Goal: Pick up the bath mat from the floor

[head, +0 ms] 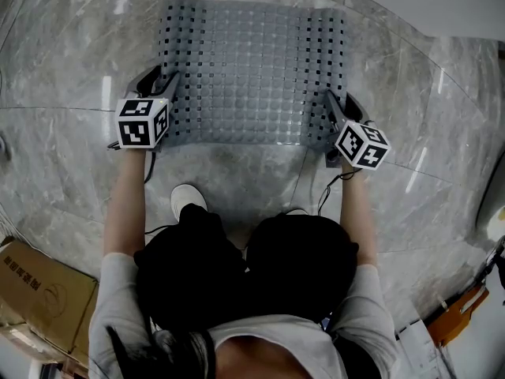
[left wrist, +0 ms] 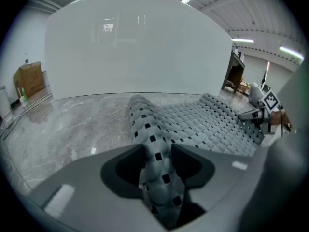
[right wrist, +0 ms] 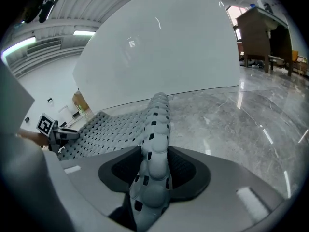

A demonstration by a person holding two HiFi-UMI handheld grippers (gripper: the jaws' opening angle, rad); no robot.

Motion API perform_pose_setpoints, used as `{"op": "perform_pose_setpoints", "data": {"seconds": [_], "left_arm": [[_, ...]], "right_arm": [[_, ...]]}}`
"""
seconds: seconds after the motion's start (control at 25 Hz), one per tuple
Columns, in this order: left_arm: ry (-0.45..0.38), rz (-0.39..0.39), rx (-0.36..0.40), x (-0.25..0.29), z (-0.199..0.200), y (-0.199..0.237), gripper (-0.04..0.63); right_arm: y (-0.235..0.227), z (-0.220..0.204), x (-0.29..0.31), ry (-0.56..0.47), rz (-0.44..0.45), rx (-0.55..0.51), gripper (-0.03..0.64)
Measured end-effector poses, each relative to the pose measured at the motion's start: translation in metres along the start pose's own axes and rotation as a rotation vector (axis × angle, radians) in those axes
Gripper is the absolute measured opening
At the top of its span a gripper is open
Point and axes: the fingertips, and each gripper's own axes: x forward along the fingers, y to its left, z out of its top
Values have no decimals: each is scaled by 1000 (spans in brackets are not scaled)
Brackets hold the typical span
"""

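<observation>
A grey bath mat (head: 251, 69) with bumps and square holes lies on the marble floor ahead of the person. My left gripper (head: 167, 81) has its jaws clamped on the mat's left edge, which runs up as a ridge (left wrist: 154, 149) between the pads. My right gripper (head: 333, 101) pinches the mat's right edge the same way, a fold (right wrist: 153, 163) standing between its pads. Both near corners of the mat curl up off the floor. From the left gripper view the right gripper's marker cube (left wrist: 270, 100) shows across the mat.
A cardboard box (head: 35, 287) sits at the person's left, and orange-handled tools (head: 461, 310) lie at the right. A white curved wall (left wrist: 140, 52) stands beyond the mat. The person's white shoe (head: 188, 200) is just behind the mat's near edge.
</observation>
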Motion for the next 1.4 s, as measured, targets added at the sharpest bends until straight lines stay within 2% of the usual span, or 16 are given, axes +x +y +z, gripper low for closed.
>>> {"op": "perform_pose_setpoints", "data": {"seconds": [0.16,0.36,0.52,0.68,0.92,1.4], "left_arm": [[8,29,19,0,3,-6,127],[34,66,48,-2,5,-12,86],[-10,49,24,-9,13,-19,64],[-50,28,38,-21,25,-25,60],[-116,-6,57,-50,66,-39,57],[-160,-49,92,-149,167,-68,61]], "right_arm": [[10,2,-2,-2,9,-12,117],[19,4,-4,-2,-15,-34,85],[27,10,-8,-27,-3,-39,57],[33,18,-15,-51,10,-38,52],[41,49,-46,-104,-20,-22,49],[73,133,-154,-145,-79,-22,48]]}}
